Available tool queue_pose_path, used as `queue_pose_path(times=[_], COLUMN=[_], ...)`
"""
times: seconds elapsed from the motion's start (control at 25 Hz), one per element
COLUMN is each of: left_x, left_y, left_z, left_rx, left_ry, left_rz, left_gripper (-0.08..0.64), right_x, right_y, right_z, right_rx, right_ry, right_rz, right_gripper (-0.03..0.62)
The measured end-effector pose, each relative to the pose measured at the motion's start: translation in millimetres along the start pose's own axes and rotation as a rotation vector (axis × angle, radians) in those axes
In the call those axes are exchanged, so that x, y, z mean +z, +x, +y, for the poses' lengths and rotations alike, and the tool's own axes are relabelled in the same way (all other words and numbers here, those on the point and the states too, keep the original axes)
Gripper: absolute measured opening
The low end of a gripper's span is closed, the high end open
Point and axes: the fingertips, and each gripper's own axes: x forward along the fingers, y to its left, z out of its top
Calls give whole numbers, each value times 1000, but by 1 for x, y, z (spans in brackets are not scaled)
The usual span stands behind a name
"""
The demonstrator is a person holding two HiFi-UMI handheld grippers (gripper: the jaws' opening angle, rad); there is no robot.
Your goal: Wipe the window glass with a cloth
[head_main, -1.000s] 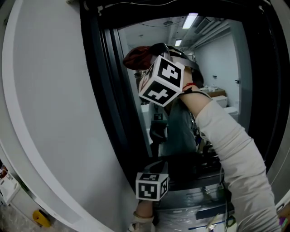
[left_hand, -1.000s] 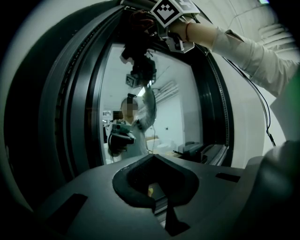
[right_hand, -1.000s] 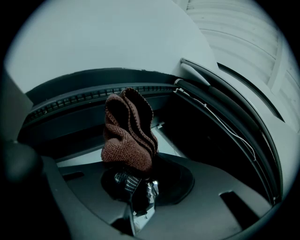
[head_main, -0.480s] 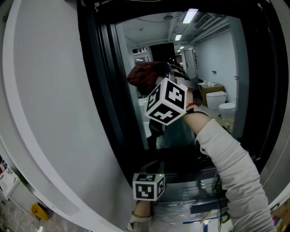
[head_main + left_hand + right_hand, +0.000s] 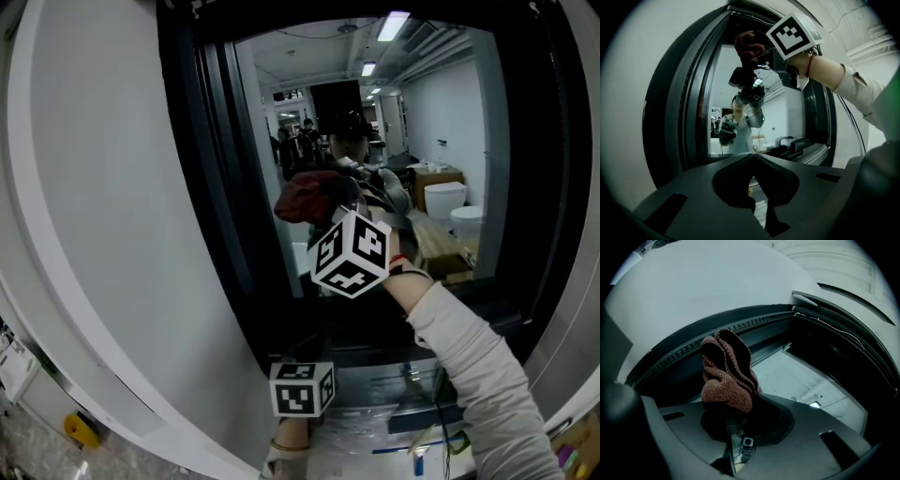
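A white curved wall panel (image 5: 103, 234) is seen at the left, just beside a black window frame (image 5: 211, 187). A small yellow object (image 5: 79, 428) is seen low at the left. Clear plastic sheeting (image 5: 375, 441) is spread under the frame. A lit ceiling lamp (image 5: 392, 25) is shown at the top.

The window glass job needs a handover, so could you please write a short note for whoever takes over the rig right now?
Right tool: shut on the reddish-brown cloth and raised to the window glass, left of the pane's middle. I cannot tell whether the cloth touches the glass.
Left tool: shut, empty, held low beneath the right tool.
Done: the cloth is gripped and up at the glass. No wipe marks show how much is covered.
Left: wipe across the pane, probably including its right side and lower part.
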Motion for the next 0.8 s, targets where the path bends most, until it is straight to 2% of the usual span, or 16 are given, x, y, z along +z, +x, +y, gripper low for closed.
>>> queue_pose_path(times=[0.48,0.8], left_x=[-21,-37], left_y=[-11,-12], left_z=[-4,-1], left_rx=[19,22], left_ry=[-18,-36], left_rz=[-1,24], left_gripper=[5,5], right_x=[-45,-76], right_y=[-21,-33], right_z=[81,143], right_rx=[143,262], right_ry=[62,137], right_rz=[51,102], right_gripper=[43,43])
